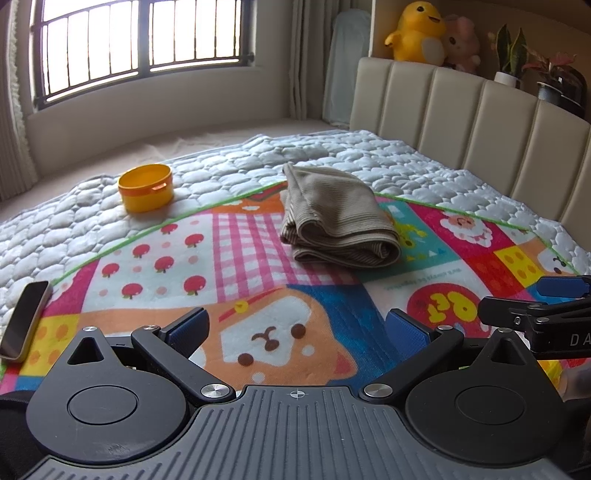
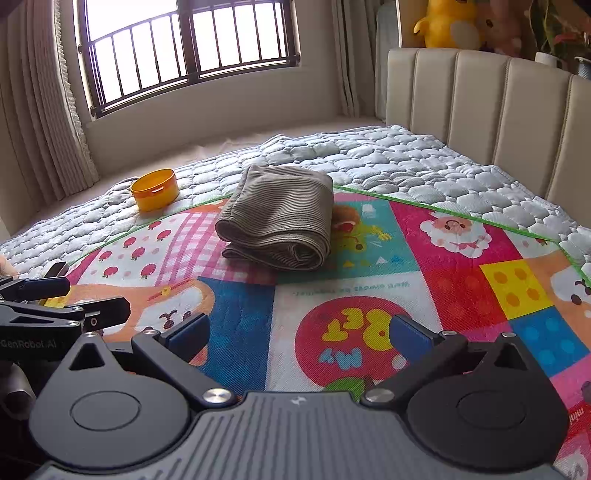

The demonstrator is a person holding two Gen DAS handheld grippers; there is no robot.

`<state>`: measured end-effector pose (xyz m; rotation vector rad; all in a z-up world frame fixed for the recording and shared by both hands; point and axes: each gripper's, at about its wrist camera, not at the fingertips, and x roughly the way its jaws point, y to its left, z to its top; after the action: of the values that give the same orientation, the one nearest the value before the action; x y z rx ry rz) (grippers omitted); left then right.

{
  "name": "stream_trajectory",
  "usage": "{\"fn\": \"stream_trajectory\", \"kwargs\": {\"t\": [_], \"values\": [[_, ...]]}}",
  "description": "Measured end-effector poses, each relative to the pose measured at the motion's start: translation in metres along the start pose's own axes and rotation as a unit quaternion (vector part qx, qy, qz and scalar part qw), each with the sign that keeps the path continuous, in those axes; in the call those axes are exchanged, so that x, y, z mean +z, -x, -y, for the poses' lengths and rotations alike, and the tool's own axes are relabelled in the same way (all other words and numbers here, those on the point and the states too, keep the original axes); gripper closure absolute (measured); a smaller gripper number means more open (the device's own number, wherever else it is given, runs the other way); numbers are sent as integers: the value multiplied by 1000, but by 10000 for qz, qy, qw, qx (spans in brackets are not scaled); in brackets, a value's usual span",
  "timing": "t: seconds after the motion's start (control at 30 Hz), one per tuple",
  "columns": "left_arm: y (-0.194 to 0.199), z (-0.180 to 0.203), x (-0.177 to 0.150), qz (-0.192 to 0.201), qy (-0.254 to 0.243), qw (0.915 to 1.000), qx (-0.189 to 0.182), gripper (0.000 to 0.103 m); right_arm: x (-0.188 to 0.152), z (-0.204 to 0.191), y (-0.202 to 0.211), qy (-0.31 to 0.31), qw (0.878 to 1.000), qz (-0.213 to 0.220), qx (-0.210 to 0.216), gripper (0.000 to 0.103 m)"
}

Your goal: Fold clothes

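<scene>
A beige ribbed garment (image 1: 334, 216) (image 2: 280, 221) lies folded into a thick bundle on the colourful cartoon mat (image 1: 177, 251) (image 2: 443, 266), near the mat's far edge. My left gripper (image 1: 295, 330) is open over the mat's near part, well short of the garment, with nothing between its blue pads. My right gripper (image 2: 299, 332) is open too and holds nothing, equally far back from the bundle. In the left wrist view the right gripper (image 1: 535, 310) shows at the right edge. The left gripper (image 2: 55, 306) shows at the left edge of the right wrist view.
A yellow round tub (image 1: 146, 187) (image 2: 155, 189) stands on the quilted bedspread (image 1: 406, 158) left of the garment. A phone (image 1: 24, 325) lies at the mat's left edge. A padded headboard (image 1: 480, 122) lines the right side, with plush toys (image 1: 417, 31) and plants above it.
</scene>
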<state>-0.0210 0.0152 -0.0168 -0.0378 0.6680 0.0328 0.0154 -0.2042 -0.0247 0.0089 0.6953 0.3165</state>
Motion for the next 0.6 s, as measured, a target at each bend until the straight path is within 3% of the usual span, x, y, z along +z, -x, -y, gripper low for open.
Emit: {"fn": "stream_trajectory", "kwargs": {"t": [0.6], "values": [[0,0,-1,4,-15,10000,6,0,0,0,0,-4,10000,-13,4,0]]}}
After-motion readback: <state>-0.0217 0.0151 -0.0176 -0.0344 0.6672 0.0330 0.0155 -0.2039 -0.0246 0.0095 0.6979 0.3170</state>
